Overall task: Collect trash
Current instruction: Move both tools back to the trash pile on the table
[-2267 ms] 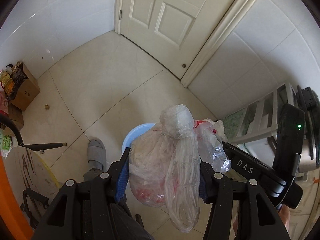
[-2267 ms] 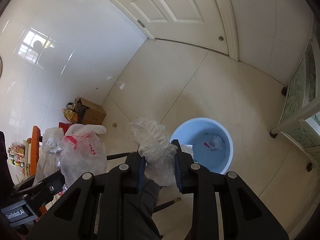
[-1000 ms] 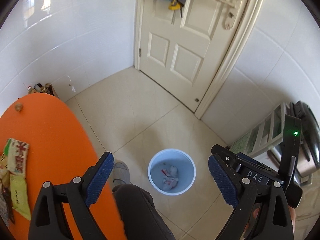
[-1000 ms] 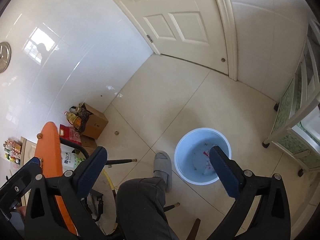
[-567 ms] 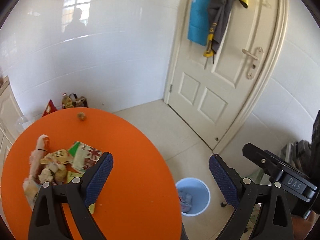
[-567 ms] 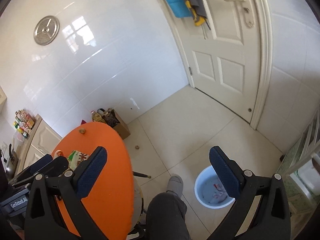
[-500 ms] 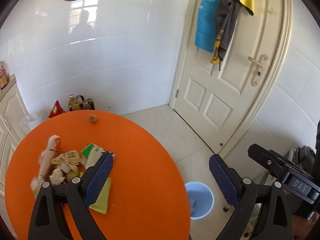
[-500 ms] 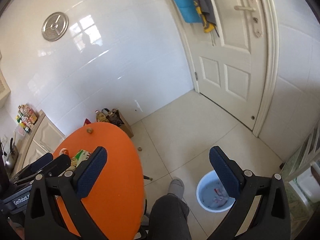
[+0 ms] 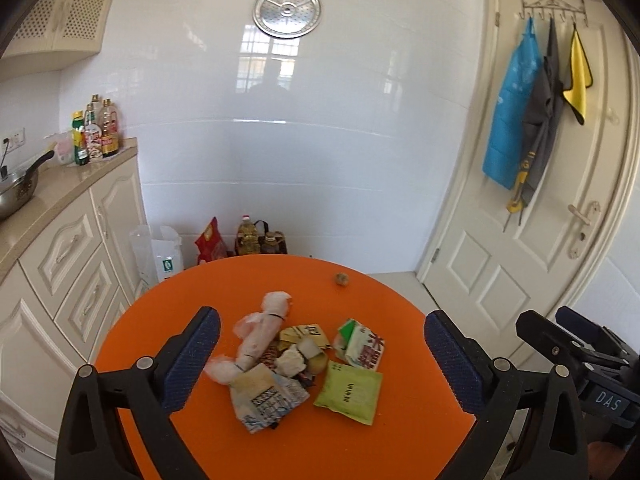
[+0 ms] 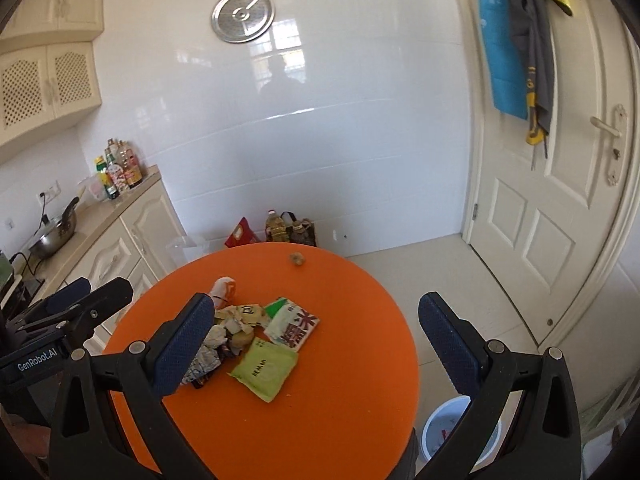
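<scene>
tied bag roll [image 9: 262, 336], long axis receding

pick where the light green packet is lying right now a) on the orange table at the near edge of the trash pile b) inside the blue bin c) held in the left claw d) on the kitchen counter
a: the light green packet lies flat on the orange table, at the near edge of the trash pile.
</scene>
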